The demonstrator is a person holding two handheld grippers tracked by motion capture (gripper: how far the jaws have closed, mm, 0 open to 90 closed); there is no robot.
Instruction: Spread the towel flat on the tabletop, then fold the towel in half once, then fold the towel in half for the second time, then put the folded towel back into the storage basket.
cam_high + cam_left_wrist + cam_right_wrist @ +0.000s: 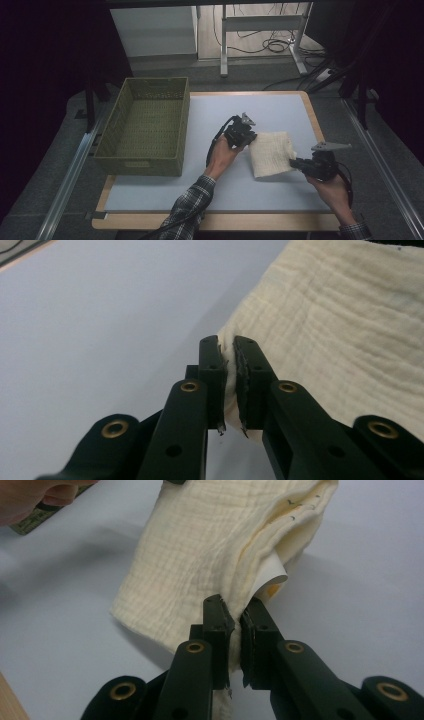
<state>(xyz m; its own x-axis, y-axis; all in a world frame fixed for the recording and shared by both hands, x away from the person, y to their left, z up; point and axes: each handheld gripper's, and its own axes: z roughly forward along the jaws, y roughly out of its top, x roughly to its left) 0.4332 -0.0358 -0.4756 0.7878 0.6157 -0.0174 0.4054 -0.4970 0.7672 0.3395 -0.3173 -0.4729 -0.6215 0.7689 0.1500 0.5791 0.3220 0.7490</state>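
- Cream-coloured crinkled gauze cloth (270, 153) is seen folded into a rough rectangle over the pale grey mat (210, 185) that covers the table (200, 221), right of the table's middle.
- The cloth is held at two opposite edges: its left edge by the left gripper (248, 138) and its lower right corner by the right gripper (295, 162).
- In the left gripper view, the fingers (212, 371) are clenched on a fold of the cloth (345, 325), with a thin strip of fabric pinched between the pads.
- In the right gripper view, the fingers (218, 621) are likewise clamped on the layered edge of the cloth (200, 545); several stacked folds can be made out there, and a small white label (271, 572) with an orange mark is curled out beside the grasped spot.
- In the same view the cloth appears lifted off the mat, with a shadow cast beneath it.
- An olive-green woven basket (145, 127) is placed at the left of the table, well apart from the cloth; nothing can be made out inside it.
- Each gripper is carried in one hand; a plaid sleeve (192, 210) is seen on the left forearm.
- Black cables (270, 45) are seen on the floor beyond the table, near a white frame's legs.
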